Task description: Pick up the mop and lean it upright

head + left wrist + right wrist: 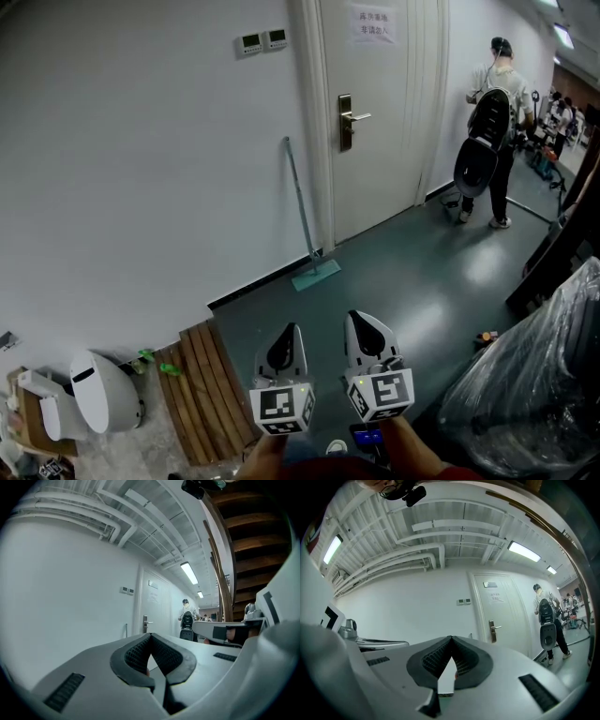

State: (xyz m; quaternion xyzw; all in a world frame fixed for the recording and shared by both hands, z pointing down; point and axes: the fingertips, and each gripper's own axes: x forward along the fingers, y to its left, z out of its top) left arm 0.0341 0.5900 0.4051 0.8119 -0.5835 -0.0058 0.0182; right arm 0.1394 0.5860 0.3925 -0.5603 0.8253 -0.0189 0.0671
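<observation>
Left gripper (287, 336) and right gripper (364, 326): both pressed together, empty. Mop (302, 211) stands well ahead, apparently leaning on the wall (141, 187) beside the door (375, 122). Risk: a hasty grab could skid its head (316, 273) across the smooth floor (403, 272).

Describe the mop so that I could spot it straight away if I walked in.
Find the white door in the long white wall. Just left of its frame the mop leans, its thin pale pole tilted against the wall. Its flat teal head, resting on the dark floor, sets it apart from the brown wooden slats lying further left.
</observation>
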